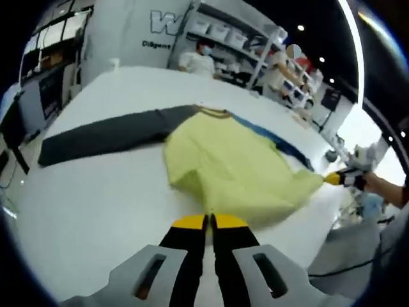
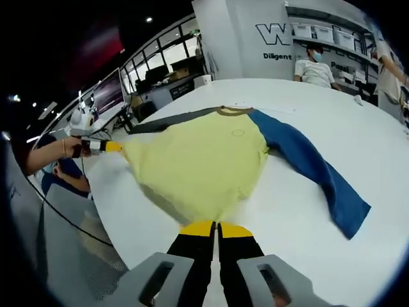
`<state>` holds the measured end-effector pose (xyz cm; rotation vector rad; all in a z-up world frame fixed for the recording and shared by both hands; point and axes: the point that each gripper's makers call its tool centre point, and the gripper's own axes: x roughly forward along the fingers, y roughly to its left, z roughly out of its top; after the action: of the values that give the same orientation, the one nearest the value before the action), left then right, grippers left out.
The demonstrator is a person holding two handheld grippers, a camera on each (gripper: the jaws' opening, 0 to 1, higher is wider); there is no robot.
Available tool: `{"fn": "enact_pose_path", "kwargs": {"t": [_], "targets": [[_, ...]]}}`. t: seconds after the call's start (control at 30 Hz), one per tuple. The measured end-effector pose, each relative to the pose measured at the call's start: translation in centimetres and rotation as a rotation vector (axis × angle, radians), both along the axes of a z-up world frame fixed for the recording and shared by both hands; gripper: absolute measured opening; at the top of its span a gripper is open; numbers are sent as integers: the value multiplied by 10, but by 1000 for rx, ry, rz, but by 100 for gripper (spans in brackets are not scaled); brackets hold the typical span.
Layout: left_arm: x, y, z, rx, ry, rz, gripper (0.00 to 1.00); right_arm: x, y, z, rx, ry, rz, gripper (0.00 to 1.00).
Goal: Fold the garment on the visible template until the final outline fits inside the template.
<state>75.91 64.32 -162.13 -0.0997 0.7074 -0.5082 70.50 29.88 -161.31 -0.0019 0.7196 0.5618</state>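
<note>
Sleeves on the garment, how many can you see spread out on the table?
2. The dark grey sleeve lies stretched away from the yellow body on one side; the blue sleeve stretches out on the other side, flat on the white table.

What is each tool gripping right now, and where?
Both tools, left and right, are shut on the yellow shirt body's bottom hem, one at each corner.

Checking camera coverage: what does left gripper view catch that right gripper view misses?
Left gripper view: the dark grey sleeve stretched out full length; in right gripper view just a sliver of it shows.

Right gripper view: the blue sleeve laid out whole to its cuff.

Both: the yellow garment body on the white table, each view's own tool shut on the near hem (left tool, right tool), and the opposite tool at a far corner.
</note>
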Motion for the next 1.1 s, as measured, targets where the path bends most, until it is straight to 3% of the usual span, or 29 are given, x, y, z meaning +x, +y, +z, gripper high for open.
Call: {"fn": "enact_pose_path", "kwargs": {"t": [0.07, 0.13, 0.3, 0.5, 0.6, 0.87, 0.9, 1.1], "targets": [[-7, -1, -12, 11, 30, -21, 0, -1, 0, -2, -1, 6, -1, 0], [-21, -4, -27, 96, 60, -65, 0, -5, -1, -4, -8, 16, 2, 0], [-21, -2, -49, 116, 82, -82, 0, -5, -2, -5, -8, 25, 1, 0], [-25, -14, -50, 85, 95, -112, 0, -5, -3, -5, -9, 27, 2, 0], [-24, -9, -52, 100, 98, -92, 0, -6, -2, -4, -9, 24, 2, 0], [-47, 7, -14, 37, 41, -27, 0, -25, 0, 7, -2, 19, 23, 0], [-57, 7, -3, 31, 28, -15, 0, -28, 2, 8, 4, 22, 33, 0], [-77, 19, 3, -49, 67, 57, 0, -47, 2, -1, 2, 58, 52, 0]]}}
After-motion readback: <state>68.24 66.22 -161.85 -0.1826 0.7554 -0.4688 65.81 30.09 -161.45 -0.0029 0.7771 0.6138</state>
